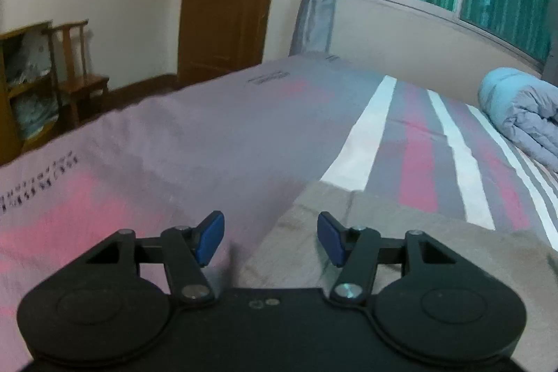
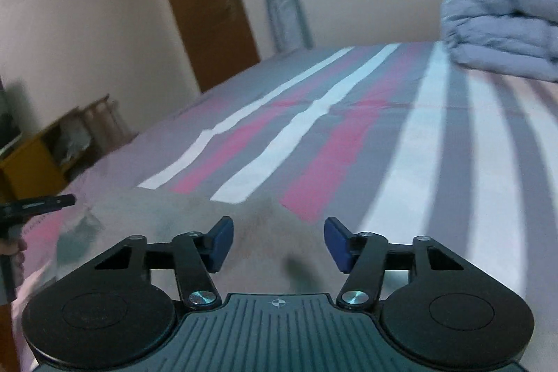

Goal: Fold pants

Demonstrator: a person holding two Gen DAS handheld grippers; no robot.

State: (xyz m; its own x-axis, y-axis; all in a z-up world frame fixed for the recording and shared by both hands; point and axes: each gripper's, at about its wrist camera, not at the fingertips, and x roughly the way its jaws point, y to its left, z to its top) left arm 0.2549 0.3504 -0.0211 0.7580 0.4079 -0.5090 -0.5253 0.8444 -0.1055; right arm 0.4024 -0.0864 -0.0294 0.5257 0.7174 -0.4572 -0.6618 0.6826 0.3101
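Pants (image 1: 401, 253) lie released on the bed (image 1: 174, 145); both hand-held grippers, left (image 1: 270, 237) and right (image 2: 278, 243), stand spread and empty. Judged between folds: next, regrasp an edge.

The bed (image 1: 209, 135) carries a flat sheet (image 2: 436, 145) with grey, white and pink stripes; toward its left side the sheet is plain mauve with small dark printed marks. The beige pants (image 1: 401, 250) lie directly on the sheet at the near edge. A folded light blue quilt (image 2: 502, 23) rests on the far right part of the bed, well apart from the pants.
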